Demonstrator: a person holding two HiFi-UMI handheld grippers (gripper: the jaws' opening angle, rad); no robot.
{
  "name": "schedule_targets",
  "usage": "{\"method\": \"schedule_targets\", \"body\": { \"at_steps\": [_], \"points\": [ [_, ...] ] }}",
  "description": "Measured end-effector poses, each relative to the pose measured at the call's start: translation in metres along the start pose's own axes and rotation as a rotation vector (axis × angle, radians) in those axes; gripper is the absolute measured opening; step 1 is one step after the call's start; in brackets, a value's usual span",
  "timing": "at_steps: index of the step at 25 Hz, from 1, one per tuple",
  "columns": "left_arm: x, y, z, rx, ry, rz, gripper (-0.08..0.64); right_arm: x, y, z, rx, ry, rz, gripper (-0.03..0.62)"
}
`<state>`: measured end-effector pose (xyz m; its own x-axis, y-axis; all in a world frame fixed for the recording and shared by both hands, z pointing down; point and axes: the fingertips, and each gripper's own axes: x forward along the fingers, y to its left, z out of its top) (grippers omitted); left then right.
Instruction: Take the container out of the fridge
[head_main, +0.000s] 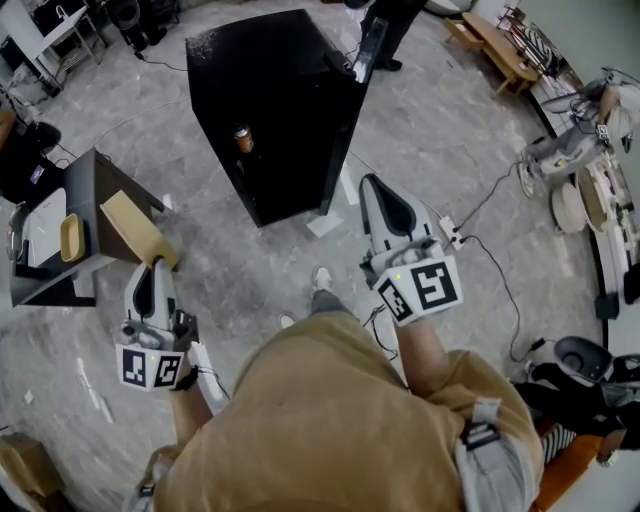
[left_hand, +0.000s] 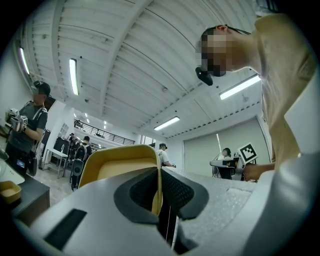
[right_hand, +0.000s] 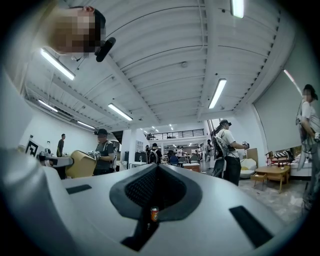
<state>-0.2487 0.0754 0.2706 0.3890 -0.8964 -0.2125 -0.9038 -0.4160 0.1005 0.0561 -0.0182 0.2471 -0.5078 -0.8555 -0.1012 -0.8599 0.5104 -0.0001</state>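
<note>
A tan-yellow open container (head_main: 132, 228) hangs above the floor, and my left gripper (head_main: 155, 270) is shut on its rim. In the left gripper view the container's (left_hand: 122, 162) yellow wall is pinched between the dark pads of the left gripper (left_hand: 160, 177). The black fridge (head_main: 290, 110) stands ahead on the floor. An orange can (head_main: 243, 138) shows in its dark front. My right gripper (head_main: 375, 188) points at the fridge's lower right, shut with nothing in it. In the right gripper view the can (right_hand: 154, 214) shows past the closed right gripper (right_hand: 156, 172).
A dark side table (head_main: 95, 185) at the left carries a white tray and a small yellow dish (head_main: 70, 237). Cables (head_main: 495, 260) trail over the stone floor at the right. Several people stand around the hall in both gripper views.
</note>
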Motion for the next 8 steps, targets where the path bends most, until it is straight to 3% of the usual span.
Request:
{"method": "schedule_targets", "body": {
  "at_steps": [8],
  "points": [
    [-0.0020,-0.0025,0.0006,0.008,-0.011,0.009,0.018,-0.0072,-0.0050,-0.0002,-0.009,-0.001,0.000,0.002]
  ]
}}
